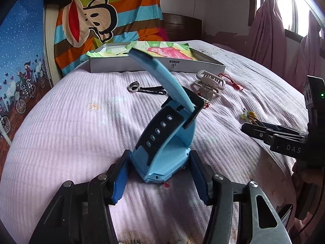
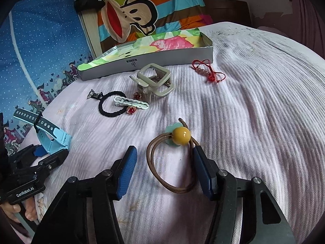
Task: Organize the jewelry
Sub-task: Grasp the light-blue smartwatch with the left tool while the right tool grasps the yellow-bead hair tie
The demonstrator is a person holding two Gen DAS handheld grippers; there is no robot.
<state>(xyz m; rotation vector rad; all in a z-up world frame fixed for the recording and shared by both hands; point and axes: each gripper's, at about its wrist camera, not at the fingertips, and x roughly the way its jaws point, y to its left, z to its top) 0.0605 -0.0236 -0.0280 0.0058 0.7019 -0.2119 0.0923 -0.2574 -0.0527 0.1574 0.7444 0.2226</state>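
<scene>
The left gripper [image 1: 158, 172] fingers are clamping the blue watch [image 1: 162, 142] over the bed [image 1: 61, 142]; the right gripper [image 2: 164, 170], fingers apart, is straddling the brown hair tie [image 2: 172, 162], box [image 2: 162, 56] lying ahead

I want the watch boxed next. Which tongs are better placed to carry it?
Left. The left tongs already clamp the blue watch; the right tongs are open around the brown hair tie.
</scene>
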